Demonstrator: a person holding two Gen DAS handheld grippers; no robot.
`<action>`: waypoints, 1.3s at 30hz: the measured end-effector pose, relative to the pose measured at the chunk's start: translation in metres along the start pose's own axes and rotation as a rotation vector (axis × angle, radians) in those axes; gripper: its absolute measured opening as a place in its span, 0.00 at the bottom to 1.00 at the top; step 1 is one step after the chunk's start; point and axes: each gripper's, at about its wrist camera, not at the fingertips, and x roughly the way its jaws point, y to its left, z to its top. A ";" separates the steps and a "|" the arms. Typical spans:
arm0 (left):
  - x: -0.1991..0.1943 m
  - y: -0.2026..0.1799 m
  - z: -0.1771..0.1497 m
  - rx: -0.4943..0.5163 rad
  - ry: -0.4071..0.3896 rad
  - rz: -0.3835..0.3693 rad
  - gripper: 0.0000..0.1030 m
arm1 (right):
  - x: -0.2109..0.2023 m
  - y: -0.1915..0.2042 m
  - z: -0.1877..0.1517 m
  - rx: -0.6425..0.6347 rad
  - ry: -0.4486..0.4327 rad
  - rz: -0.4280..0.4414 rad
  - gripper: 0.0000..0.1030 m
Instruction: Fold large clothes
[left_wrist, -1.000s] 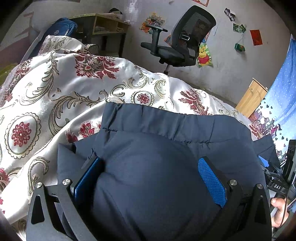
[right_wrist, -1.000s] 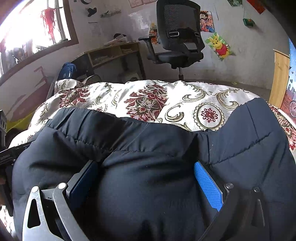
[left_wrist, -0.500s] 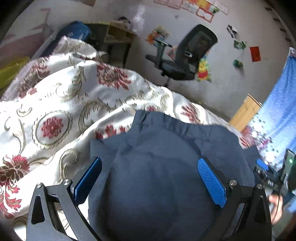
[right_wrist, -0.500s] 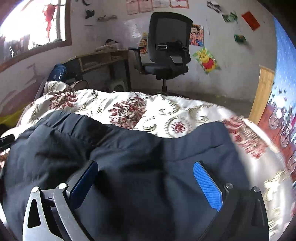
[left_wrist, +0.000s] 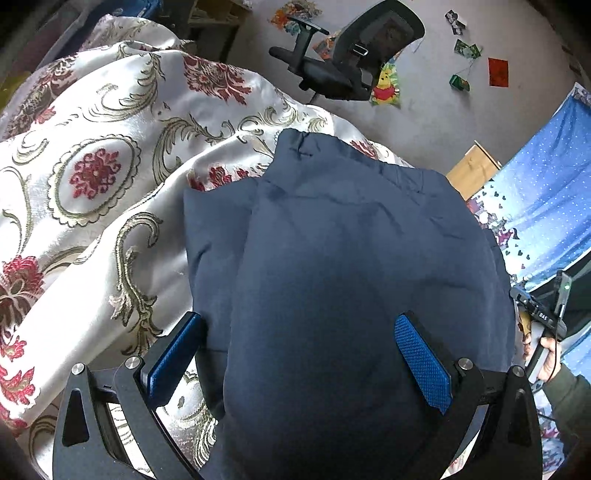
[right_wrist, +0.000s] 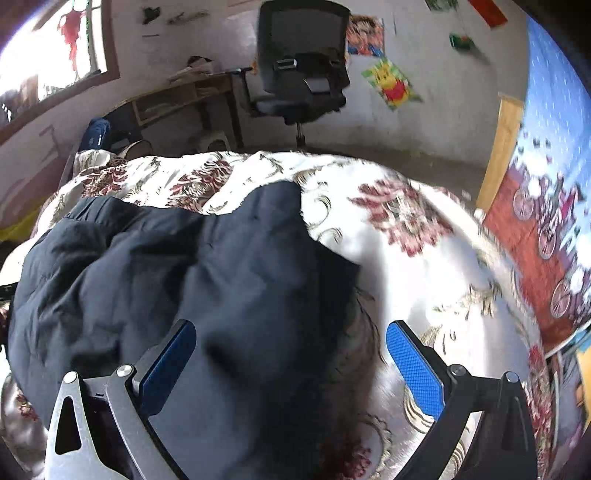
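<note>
A large navy padded jacket (left_wrist: 351, 266) lies folded on a white bedspread (left_wrist: 92, 177) with red and gold flowers. My left gripper (left_wrist: 295, 343) is open and empty above the jacket's near edge, its blue pads (left_wrist: 421, 362) wide apart. In the right wrist view the jacket (right_wrist: 166, 280) fills the left and middle. My right gripper (right_wrist: 291, 354) is open and empty over the jacket's right edge, where it meets the bedspread (right_wrist: 424, 258).
A black office chair (left_wrist: 351, 55) stands by the far wall, also in the right wrist view (right_wrist: 303, 74). A wooden desk (right_wrist: 177, 99) stands left of it. A blue patterned curtain (left_wrist: 546, 206) hangs at the right. The other hand-held gripper (left_wrist: 543, 317) shows at the right edge.
Both grippers have lifted up and back off the jacket, with jaws still wide. The left view has swung left, the right view right. The jacket stays folded on the bed.
</note>
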 end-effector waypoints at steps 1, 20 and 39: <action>0.001 0.000 0.001 -0.001 0.003 -0.005 0.99 | 0.002 -0.006 -0.002 0.015 0.013 0.017 1.00; 0.011 0.010 0.007 -0.011 0.070 -0.108 0.99 | 0.080 -0.026 0.007 0.222 0.199 0.305 1.00; 0.008 -0.018 0.009 0.045 0.080 -0.044 0.64 | 0.077 0.009 0.018 0.195 0.275 0.254 0.57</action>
